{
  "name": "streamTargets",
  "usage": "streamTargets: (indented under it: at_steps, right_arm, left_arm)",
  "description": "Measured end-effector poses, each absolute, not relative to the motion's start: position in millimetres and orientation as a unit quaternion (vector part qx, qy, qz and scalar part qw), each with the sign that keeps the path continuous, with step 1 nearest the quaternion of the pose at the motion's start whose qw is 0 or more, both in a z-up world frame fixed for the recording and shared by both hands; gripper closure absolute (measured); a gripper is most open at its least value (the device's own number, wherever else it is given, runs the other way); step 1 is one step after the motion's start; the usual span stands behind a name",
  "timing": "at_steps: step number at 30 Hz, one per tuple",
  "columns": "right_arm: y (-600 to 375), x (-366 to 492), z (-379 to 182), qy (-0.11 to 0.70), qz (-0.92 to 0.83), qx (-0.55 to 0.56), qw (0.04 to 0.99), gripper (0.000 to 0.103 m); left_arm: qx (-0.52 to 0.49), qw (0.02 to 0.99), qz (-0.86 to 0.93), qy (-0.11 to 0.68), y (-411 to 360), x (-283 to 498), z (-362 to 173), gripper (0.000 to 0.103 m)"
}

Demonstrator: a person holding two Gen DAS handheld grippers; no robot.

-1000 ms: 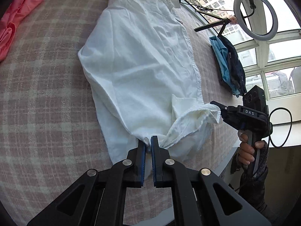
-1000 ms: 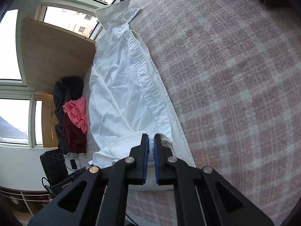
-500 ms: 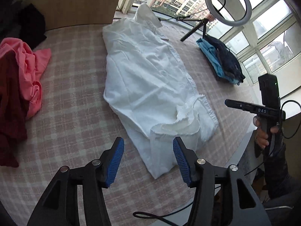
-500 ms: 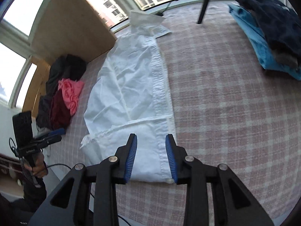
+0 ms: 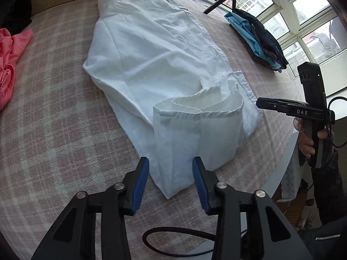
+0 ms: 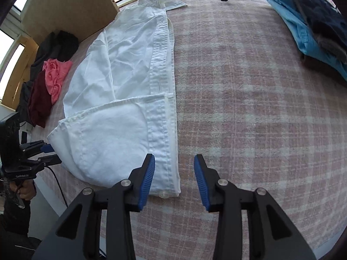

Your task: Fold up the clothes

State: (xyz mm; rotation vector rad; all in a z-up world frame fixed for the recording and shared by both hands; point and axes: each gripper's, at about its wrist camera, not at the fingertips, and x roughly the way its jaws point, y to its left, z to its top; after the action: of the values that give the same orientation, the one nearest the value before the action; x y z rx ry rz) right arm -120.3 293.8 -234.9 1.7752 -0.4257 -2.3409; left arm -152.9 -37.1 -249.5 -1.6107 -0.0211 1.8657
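Shirt [image 5: 151, 65] in white lies lengthwise on a pink plaid bed [image 5: 54, 119], hem folded back, collar cropped at 12 o'clock. Left claw [image 5: 170, 182], just narrowing, and right claw [image 6: 174, 177], just widening, hang spread and empty above it. Windows [image 5: 314, 21] ring the room.

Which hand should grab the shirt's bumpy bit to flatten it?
Probably left: the left gripper hangs open right over the white cotton shirt's rumpled hem, while the right gripper sits off its edge.
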Motion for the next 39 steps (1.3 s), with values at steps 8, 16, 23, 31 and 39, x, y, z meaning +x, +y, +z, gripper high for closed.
streamTargets:
  at_steps: [8,16,23,31,39]
  right_arm:
    - [283.6,-123.1,-245.8,-0.155,-0.780,0.596,0.115,0.094]
    - [310.6,-113.4,-227.2,-0.225,-0.794,0.557,0.094,0.098]
    - [291.3,-126.9,-252.3,-0.185,-0.778,0.596,0.074,0.097]
    - [285.4,-113.5,-209.4,-0.119,-0.820,0.559,0.043,0.086]
    - [207.0,-119.3,-194.8,-0.064,-0.818,0.551,0.150,0.094]
  left_arm:
    - [-0.608,0.330,0.722,0.018,-26.8,-157.8,-240.5,0.102]
    - [-0.594,0.317,0.739,0.005,-37.5,-176.5,-232.5,0.102]
    - [-0.618,0.292,0.730,0.000,-37.9,-185.7,-262.5,0.097]
    - [-0.603,0.295,0.741,-0.016,-66.4,-159.2,-240.0,0.084]
    - [-0.618,0.281,0.733,-0.040,-52.8,-146.1,-263.4,0.103]
